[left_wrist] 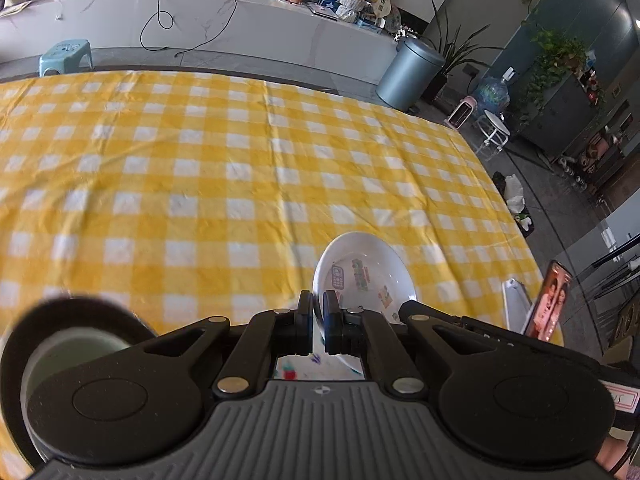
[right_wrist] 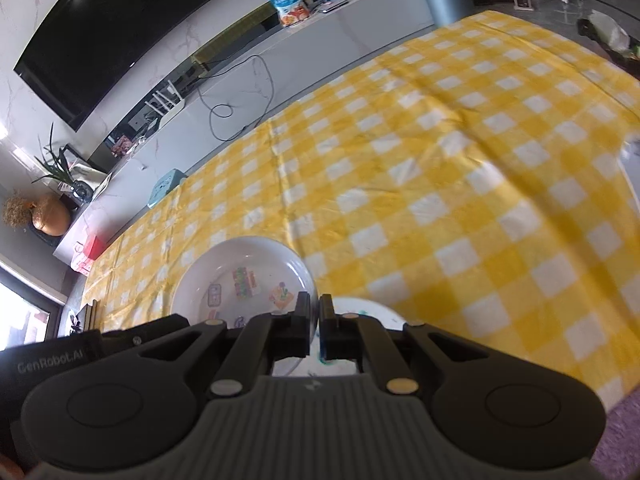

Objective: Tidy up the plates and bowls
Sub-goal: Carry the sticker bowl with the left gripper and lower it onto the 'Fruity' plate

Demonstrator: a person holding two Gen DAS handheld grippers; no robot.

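In the left wrist view my left gripper [left_wrist: 318, 300] is shut on the rim of a white bowl [left_wrist: 364, 272] with cartoon stickers inside, held over the yellow checked tablecloth [left_wrist: 240, 160]. A black-rimmed bowl [left_wrist: 72, 336] sits at the lower left, partly hidden by the gripper body. In the right wrist view my right gripper [right_wrist: 314, 308] is shut on the right rim of the same kind of white sticker bowl [right_wrist: 240, 276]. A white plate [right_wrist: 360, 312] with coloured marks lies under it, mostly hidden behind the fingers.
A phone [left_wrist: 550, 300] on a white stand sits at the table's right edge. A grey bin [left_wrist: 408, 72] and a blue stool [left_wrist: 66, 56] stand on the floor beyond the table. A grey object [right_wrist: 632, 160] shows at the right edge.
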